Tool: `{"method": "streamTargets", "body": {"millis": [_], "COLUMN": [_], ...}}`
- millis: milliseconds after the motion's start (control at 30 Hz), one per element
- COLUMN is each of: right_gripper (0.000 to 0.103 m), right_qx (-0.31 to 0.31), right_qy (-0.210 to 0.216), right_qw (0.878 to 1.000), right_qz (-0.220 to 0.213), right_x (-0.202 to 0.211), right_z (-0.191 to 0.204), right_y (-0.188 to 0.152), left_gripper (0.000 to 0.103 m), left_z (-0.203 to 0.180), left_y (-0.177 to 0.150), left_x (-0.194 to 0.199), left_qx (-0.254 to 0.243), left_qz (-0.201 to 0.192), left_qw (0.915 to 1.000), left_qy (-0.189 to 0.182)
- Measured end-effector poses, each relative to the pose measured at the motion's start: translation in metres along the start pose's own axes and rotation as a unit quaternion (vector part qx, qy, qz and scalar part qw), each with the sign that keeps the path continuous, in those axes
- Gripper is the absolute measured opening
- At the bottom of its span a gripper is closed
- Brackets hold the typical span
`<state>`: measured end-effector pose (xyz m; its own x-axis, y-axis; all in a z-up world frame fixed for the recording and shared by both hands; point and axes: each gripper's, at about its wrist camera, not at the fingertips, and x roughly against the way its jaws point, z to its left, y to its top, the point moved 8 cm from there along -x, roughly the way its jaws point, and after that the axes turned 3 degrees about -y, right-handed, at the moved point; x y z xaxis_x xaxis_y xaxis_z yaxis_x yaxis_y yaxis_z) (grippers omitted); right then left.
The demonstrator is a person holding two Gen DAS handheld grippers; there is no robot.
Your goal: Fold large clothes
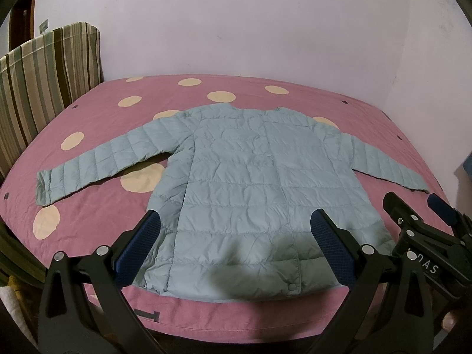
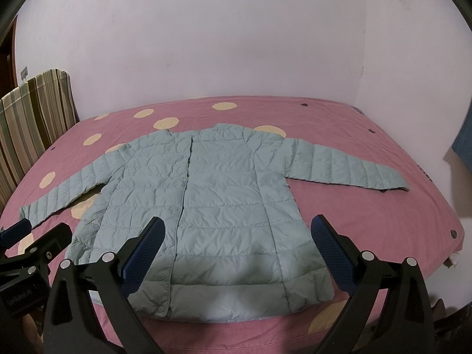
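A pale blue quilted puffer jacket [image 1: 236, 194] is lying flat, sleeves spread, filling the frame's centre on a pink bedspread with cream dots [image 1: 97, 109]. The left gripper [image 1: 236, 230] and right gripper [image 2: 236, 236] are hovering at lower frame, jaws released, gripping nothing.

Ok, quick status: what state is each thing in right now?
Jacket: spread flat on the bed, front up, closed, unfolded.
Left sleeve: stretched out to the side, flat.
Right sleeve: stretched out to the side, flat.
Left gripper: open, above the hem, holding nothing.
Right gripper: open, above the hem, holding nothing.
Bedcover: smooth, flat.
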<state>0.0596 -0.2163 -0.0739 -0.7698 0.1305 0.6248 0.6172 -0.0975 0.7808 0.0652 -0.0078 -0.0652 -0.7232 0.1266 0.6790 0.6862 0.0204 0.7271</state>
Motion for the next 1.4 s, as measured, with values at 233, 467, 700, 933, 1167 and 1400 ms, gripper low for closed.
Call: {"method": "streamTargets", "body": {"millis": [233, 467, 700, 933, 1167, 1400], "right_gripper": [0.098, 0.098, 0.098, 0.098, 0.098, 0.098], "right_qx": [-0.002, -0.001, -0.001, -0.001, -0.001, -0.001], "right_qy": [0.000, 0.000, 0.001, 0.001, 0.001, 0.001], "right_qw": [1.000, 1.000, 1.000, 1.000, 1.000, 1.000], "right_qz": [-0.001, 0.000, 0.001, 0.001, 0.001, 0.002], "right_x": [0.0001, -0.0001, -0.0003, -0.0008, -0.0012, -0.0017], "right_z": [-0.0002, -0.0001, -0.0003, -0.0002, 0.0002, 0.0001], "right_y": [0.0004, 0.0003, -0.0001, -0.0003, -0.0004, -0.0006], "left_gripper": [0.101, 0.101, 0.101, 0.101, 0.101, 0.101], "left_z": [-0.0020, -0.0042, -0.0048, -0.0065, -0.0080, -0.0079], "left_y": [-0.0013, -0.0024, -0.0024, -0.0037, -0.0044, -0.0044], "left_x": [-0.0010, -0.0018, -0.0022, -0.0026, -0.0040, -0.0041], "left_qx": [0.000, -0.001, -0.001, -0.002, -0.002, -0.001], "left_qz": [0.000, 0.000, 0.001, 0.001, 0.002, 0.002], "left_qw": [1.0000, 1.0000, 1.0000, 1.0000, 1.0000, 1.0000], "left_qy": [0.000, 0.000, -0.001, -0.001, -0.001, -0.001]}}
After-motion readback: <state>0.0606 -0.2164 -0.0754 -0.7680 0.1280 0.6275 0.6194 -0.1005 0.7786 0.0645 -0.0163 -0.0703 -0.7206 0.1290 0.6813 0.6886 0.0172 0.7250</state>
